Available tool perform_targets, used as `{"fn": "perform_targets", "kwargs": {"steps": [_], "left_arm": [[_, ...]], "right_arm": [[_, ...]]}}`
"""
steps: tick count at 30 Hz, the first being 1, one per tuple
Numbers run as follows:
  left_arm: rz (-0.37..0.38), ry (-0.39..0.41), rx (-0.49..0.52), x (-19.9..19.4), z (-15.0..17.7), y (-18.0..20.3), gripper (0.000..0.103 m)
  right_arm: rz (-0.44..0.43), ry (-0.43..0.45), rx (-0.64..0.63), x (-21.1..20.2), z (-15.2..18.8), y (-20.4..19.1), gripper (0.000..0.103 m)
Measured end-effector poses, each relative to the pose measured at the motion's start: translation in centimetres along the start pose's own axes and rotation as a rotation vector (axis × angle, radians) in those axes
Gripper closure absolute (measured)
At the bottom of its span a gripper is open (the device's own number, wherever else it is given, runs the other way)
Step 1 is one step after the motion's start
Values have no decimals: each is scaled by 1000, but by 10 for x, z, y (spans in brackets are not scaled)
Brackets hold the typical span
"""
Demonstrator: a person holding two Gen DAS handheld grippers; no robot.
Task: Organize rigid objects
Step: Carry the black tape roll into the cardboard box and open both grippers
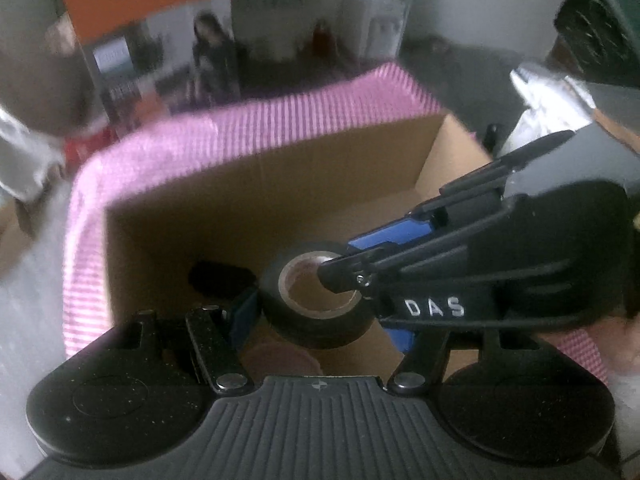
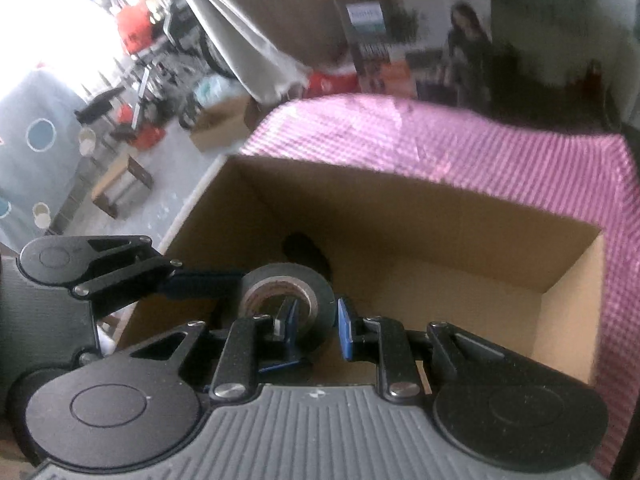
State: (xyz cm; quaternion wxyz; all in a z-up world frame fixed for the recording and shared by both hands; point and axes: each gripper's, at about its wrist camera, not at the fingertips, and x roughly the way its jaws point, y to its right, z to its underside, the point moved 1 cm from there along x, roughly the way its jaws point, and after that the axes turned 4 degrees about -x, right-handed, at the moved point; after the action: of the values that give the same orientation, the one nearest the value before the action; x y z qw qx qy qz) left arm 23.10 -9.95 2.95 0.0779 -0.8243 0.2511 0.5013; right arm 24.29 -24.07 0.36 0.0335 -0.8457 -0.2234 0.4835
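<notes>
A roll of black tape (image 1: 312,332) (image 2: 320,284) with a pale core hangs over an open cardboard box (image 1: 240,200) (image 2: 440,220). My left gripper (image 1: 322,322) spans the roll, a blue pad against each side. My right gripper (image 2: 316,322) (image 1: 344,260) pinches the roll's wall, one finger inside the core and one outside. In the right wrist view a left gripper finger (image 2: 200,284) reaches in from the left and touches the roll. A dark oval patch (image 1: 220,280) (image 2: 304,252) shows on the box's inner wall; I cannot tell if it is a hole or an object.
The box stands on a pink checked cloth (image 1: 280,120) (image 2: 480,148). Behind it leans an orange-topped printed board (image 1: 152,8) (image 2: 408,20). Left of the cloth the floor holds a small carton (image 2: 216,120), a stool (image 2: 120,188) and clutter. A black object (image 1: 600,28) looms at the upper right.
</notes>
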Motion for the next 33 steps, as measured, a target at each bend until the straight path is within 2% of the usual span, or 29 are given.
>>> {"fn": "perform_targets", "kwargs": {"steps": [6,12,20,26,30,33], "left_arm": [[6,-78,17,44,-18,-5,38],[-29,-132,26,78,-33,-9,37],[-65,-208,30,98,-33,-20,32],[-118,-198,-1,89,-31,-30,30],[-105,-162,-25,76,-33,-31,29],[-89,-107,-33,57,-36,-26,28]], "right_arm": [[5,-67,48,35,-3,30,80],[18,-96,62,65,-14,49,81],[20,-111,40,87,-22,50,81],[24,-105,46,92,-23,49,80],[26,-72,71,79,-24,51,79],[27,-15,84,52,-26,53,79]]}}
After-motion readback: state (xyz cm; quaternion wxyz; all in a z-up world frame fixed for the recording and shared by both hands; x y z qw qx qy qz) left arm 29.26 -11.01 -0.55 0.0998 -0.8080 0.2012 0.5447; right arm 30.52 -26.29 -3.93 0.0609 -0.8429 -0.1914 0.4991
